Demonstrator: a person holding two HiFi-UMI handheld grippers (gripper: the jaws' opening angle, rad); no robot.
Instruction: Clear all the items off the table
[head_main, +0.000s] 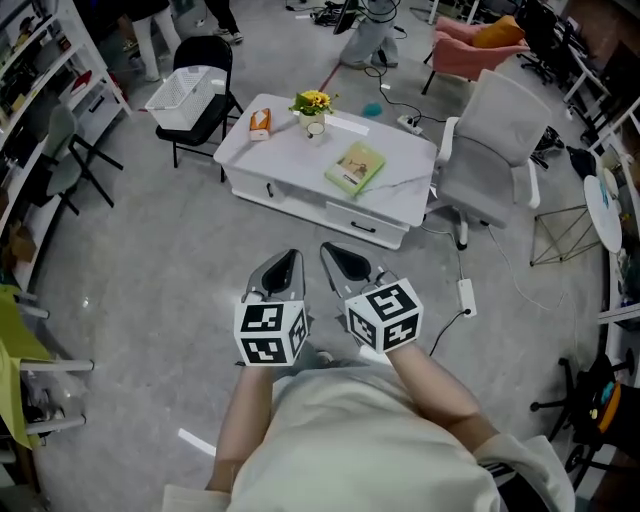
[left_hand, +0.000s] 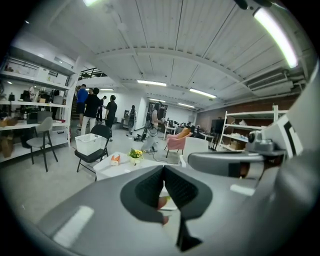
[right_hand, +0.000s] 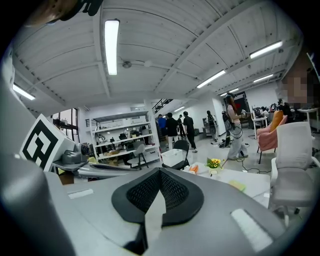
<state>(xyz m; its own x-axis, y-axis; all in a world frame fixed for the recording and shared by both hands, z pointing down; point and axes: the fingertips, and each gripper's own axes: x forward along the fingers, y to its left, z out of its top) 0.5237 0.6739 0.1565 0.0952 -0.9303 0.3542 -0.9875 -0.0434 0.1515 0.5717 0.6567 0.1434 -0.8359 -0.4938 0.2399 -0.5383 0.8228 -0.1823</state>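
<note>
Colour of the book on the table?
Light green flat rectangular book; clearest in the head view.

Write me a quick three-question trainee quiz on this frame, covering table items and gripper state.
1. True or false: the green book lies on the white table.
2. Which is nearest the flower pot? A) orange carton B) white basket C) pink armchair
3. Fill in: the left gripper and right gripper both have their fingers ____.

Key: 1 true; 2 A; 3 shut.
</note>
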